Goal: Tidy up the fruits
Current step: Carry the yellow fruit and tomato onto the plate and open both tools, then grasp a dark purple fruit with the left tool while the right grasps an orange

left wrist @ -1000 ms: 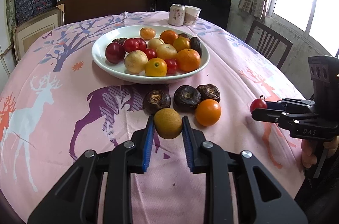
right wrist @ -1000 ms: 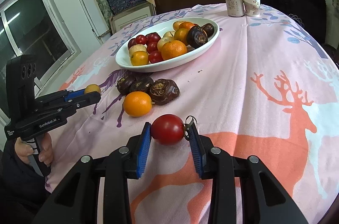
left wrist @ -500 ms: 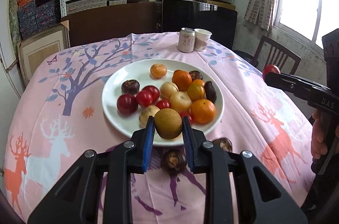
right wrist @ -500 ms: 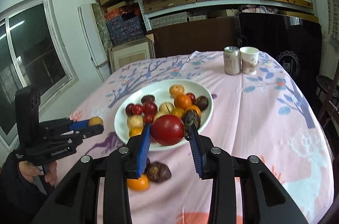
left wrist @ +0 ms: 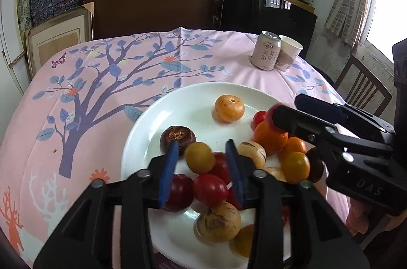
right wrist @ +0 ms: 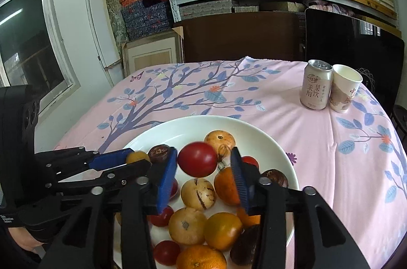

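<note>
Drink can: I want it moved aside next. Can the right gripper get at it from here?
Probably yes. The right gripper is open above the plate; only tablecloth lies between plate and drink can. The paper cup crowds the can's right side, and a tomato sits between the jaws.

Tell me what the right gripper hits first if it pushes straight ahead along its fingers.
Probably the red tomato lying loose between the open right gripper's fingers; beyond it sits the orange fruit on the white plate. Depth is hard to judge.

Red tomato between parted tongs
</note>
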Action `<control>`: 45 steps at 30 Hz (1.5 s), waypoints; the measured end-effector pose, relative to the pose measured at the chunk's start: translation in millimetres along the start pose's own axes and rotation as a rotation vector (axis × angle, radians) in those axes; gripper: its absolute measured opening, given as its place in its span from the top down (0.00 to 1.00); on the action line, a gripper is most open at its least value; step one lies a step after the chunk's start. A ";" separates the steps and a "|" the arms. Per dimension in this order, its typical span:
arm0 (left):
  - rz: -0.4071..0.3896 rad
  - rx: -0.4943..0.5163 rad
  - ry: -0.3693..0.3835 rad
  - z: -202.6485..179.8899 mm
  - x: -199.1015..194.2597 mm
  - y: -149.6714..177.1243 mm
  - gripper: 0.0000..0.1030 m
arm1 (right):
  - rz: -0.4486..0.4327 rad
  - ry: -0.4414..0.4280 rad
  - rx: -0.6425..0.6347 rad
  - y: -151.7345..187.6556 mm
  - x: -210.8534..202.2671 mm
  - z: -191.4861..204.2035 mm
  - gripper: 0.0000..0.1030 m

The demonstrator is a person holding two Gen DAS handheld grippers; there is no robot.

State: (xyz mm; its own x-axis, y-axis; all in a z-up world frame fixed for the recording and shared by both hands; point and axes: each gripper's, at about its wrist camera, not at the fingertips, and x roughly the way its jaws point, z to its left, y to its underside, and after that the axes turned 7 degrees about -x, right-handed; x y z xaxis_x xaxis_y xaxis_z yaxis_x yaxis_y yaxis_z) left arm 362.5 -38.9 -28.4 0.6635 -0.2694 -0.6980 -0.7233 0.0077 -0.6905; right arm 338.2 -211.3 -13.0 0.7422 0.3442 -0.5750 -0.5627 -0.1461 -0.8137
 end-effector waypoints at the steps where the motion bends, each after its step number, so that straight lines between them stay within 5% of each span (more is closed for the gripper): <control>1: -0.022 -0.008 -0.001 1.9 -5.2 1.5 0.41 | -0.020 0.009 0.003 0.3 -4.9 -0.4 0.41; 5: -0.039 -0.025 0.023 6.0 -28.7 16.3 0.38 | -0.040 -0.016 0.062 8.9 -28.2 -9.3 0.41; 9: -0.018 0.084 0.034 -3.6 -56.5 56.7 0.38 | -0.036 -0.027 0.110 39.3 -63.5 -17.7 0.38; 11: 0.003 0.141 0.030 -9.7 -63.5 78.7 0.27 | -0.048 0.008 0.107 60.7 -81.0 -17.1 0.35; 18: 0.126 0.220 -0.006 -16.1 -53.8 139.1 0.27 | -0.037 0.042 0.105 104.5 -103.3 -17.8 0.31; 24: 0.125 0.218 -0.010 -17.2 -50.1 144.2 0.27 | -0.041 0.051 0.102 108.4 -106.1 -19.7 0.31; 28: 0.140 0.242 -0.011 -26.1 -42.3 142.6 0.46 | -0.035 0.055 0.105 108.2 -104.6 -20.8 0.31; 37: 0.149 0.221 0.014 -27.7 -34.1 135.7 0.48 | -0.021 0.050 0.087 108.6 -102.6 -18.4 0.31; 40: 0.135 0.245 0.016 -31.2 -37.9 138.5 0.63 | -0.005 0.048 0.080 109.3 -100.1 -16.5 0.31; 45: 0.071 0.264 0.009 -33.7 -50.6 139.8 0.63 | 0.017 0.044 0.052 110.8 -97.8 -10.6 0.31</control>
State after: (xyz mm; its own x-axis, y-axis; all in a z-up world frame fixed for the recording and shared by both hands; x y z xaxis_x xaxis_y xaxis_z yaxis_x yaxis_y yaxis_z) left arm 221.3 -56.6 -83.2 0.6103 -0.2675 -0.7457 -0.6923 0.2775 -0.6661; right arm 207.2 -271.0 -47.8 0.7473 0.3007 -0.5925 -0.5922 -0.1031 -0.7992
